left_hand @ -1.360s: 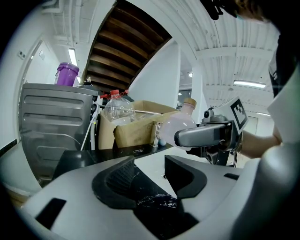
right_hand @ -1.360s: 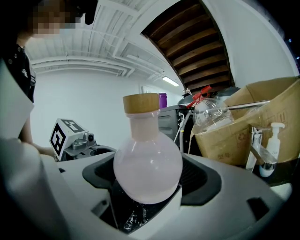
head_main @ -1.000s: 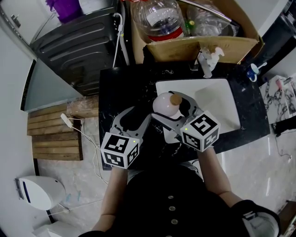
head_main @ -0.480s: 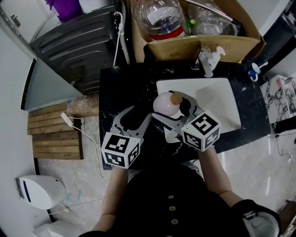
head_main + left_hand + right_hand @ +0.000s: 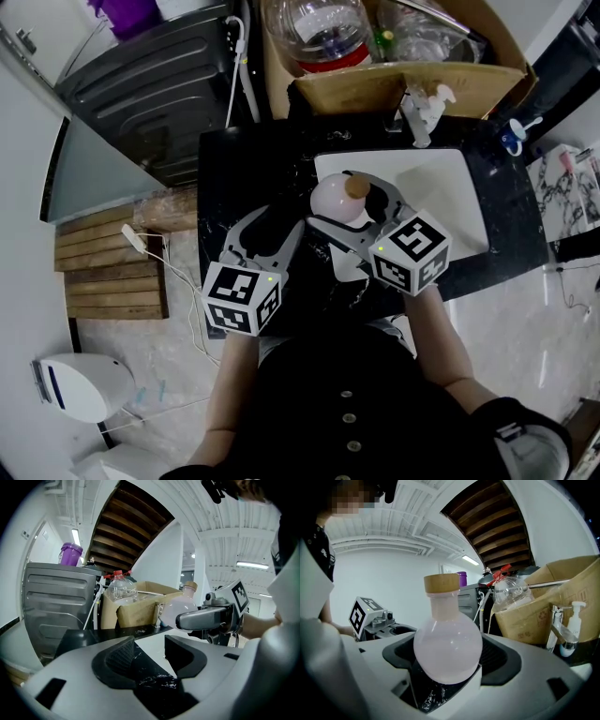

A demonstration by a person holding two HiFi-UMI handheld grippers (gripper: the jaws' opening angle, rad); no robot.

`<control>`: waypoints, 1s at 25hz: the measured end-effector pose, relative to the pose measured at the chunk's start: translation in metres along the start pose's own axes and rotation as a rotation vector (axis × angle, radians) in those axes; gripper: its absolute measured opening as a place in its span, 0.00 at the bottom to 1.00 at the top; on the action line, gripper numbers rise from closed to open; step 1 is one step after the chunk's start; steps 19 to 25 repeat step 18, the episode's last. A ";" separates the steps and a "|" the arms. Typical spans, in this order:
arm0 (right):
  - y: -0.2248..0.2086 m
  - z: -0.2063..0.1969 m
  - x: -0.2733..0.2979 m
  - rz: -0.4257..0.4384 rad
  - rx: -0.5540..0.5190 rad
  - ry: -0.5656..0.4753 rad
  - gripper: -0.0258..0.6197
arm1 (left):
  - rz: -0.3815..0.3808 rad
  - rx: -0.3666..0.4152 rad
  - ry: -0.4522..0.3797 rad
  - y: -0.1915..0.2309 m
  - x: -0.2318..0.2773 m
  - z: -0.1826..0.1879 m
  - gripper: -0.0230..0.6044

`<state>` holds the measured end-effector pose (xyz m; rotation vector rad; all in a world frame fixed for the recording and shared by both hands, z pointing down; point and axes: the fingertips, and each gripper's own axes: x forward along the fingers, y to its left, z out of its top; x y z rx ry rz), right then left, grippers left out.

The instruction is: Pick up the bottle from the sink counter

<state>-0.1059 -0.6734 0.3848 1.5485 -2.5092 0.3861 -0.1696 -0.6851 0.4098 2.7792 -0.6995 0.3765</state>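
Two grippers are working over the black counter (image 5: 223, 178). Right gripper (image 5: 349, 208) is clamping its jaws on the round belly of the pale pink bottle (image 5: 448, 644). Bottle is standing upright, cork-coloured cap (image 5: 441, 584) on top, and sitting above the left rim of the white sink (image 5: 450, 202). Left gripper (image 5: 149, 654) is hanging just beside it, jaws partly apart, gripping nothing. Cardboard box (image 5: 394, 92) and pump dispenser (image 5: 418, 114) are standing behind the sink.

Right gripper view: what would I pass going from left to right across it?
marker cube → bottle, held between this gripper's jaws → clear plastic jug → pump dispenser
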 end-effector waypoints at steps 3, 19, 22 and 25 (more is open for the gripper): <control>-0.002 0.005 0.000 0.003 -0.015 -0.004 0.66 | -0.003 0.001 0.001 0.000 0.000 0.000 0.35; -0.004 0.010 -0.003 0.066 -0.089 0.036 0.65 | -0.007 0.009 -0.005 0.000 0.003 0.001 0.35; -0.004 0.010 -0.003 0.066 -0.089 0.036 0.65 | -0.007 0.009 -0.005 0.000 0.003 0.001 0.35; -0.004 0.010 -0.003 0.066 -0.089 0.036 0.65 | -0.007 0.009 -0.005 0.000 0.003 0.001 0.35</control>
